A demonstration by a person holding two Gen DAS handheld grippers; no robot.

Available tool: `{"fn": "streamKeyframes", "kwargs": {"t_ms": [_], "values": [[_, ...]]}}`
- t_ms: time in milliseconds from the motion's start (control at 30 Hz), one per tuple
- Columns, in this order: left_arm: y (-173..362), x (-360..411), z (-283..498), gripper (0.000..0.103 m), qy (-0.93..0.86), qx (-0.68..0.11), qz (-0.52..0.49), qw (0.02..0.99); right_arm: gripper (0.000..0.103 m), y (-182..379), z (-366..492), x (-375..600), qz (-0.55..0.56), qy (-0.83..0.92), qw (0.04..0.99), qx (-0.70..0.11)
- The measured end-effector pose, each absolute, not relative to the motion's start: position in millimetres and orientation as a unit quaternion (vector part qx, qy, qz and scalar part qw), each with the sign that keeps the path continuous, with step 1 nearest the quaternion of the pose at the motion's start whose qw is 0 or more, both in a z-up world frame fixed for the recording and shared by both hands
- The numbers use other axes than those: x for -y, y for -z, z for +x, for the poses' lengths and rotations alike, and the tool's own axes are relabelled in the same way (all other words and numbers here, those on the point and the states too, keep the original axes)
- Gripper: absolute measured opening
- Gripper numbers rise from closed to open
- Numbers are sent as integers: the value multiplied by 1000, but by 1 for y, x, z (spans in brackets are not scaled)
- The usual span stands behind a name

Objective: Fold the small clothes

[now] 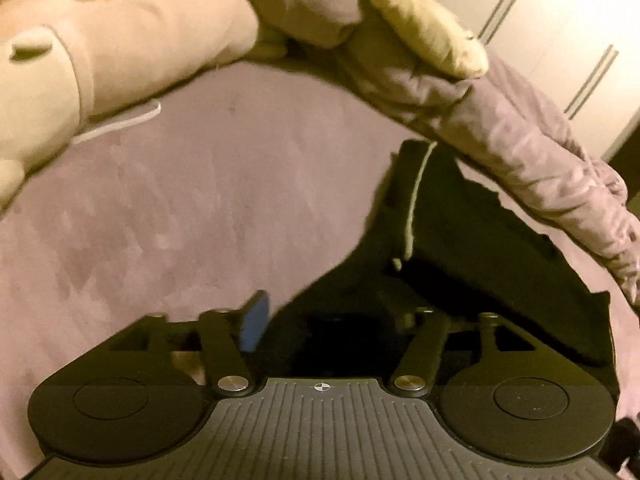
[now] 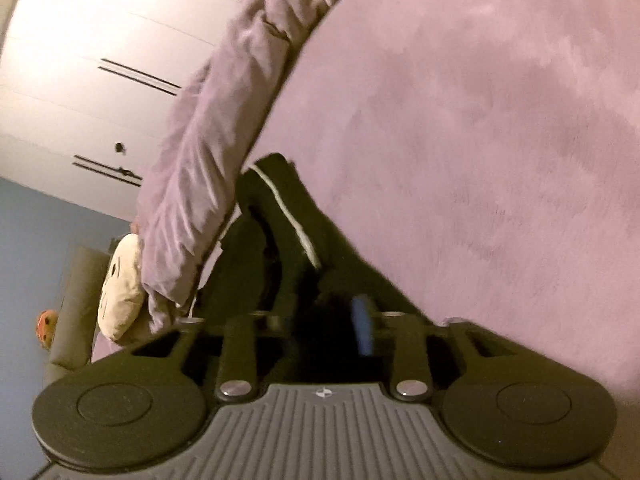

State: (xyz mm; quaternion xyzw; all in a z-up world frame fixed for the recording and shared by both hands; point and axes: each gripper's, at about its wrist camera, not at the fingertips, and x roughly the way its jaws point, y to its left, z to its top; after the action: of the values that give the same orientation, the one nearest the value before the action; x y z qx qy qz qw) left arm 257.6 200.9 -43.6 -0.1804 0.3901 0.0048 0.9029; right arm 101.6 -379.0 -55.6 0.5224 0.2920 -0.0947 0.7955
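Left tool (image 1: 320, 312): jaws apart, blue pad (image 1: 253, 326) clear of cloth, nothing pinched. Right tool (image 2: 320, 320): blue pad (image 2: 363, 325) visible, other finger lost against dark cloth; grip cannot be told. Black garment (image 1: 460, 248) with pale stripe (image 1: 414, 200) lies crumpled on purple bed (image 1: 200, 208), just ahead of both tools. Beyond: bunched purple blanket (image 1: 532, 160), cream plush (image 1: 424, 28), pink plush (image 1: 132, 48), white wardrobe (image 2: 80, 60).
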Motion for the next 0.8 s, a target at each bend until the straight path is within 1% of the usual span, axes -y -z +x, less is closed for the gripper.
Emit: {"fn": "streamKeyframes", "kwargs": {"t_ms": [33, 67, 100, 167, 300, 367, 433, 533, 633, 700, 800], "values": [[42, -202, 253, 76, 3, -382, -165, 909, 53, 50, 98, 378, 495, 92, 812, -295], [42, -203, 249, 80, 13, -378, -140, 915, 56, 44, 97, 375, 462, 92, 830, -298], [42, -202, 245, 81, 22, -377, -117, 918, 57, 38, 96, 373, 425, 92, 849, -300], [47, -201, 240, 82, 41, -385, -80, 918, 58, 28, 89, 366, 338, 86, 885, -307], [54, -204, 231, 82, 79, -392, -42, 916, 58, 12, 77, 334, 158, 1, 935, -318], [55, -203, 228, 82, 99, -382, -16, 919, 64, 8, 71, 312, 39, -17, 946, -321], [58, -199, 230, 82, 119, -379, 13, 917, 67, 11, 67, 291, -77, -33, 944, -320], [66, -184, 239, 82, 151, -385, 50, 909, 71, 20, 72, 275, -160, -49, 933, -318], [71, -167, 257, 82, 159, -381, 100, 905, 71, 30, 85, 264, -219, -62, 920, -320], [70, -156, 266, 82, 179, -371, 127, 902, 77, 31, 96, 256, -255, -72, 913, -310], [73, -135, 278, 81, 228, -375, 170, 882, 78, 37, 111, 245, -297, -104, 902, -295]]}}
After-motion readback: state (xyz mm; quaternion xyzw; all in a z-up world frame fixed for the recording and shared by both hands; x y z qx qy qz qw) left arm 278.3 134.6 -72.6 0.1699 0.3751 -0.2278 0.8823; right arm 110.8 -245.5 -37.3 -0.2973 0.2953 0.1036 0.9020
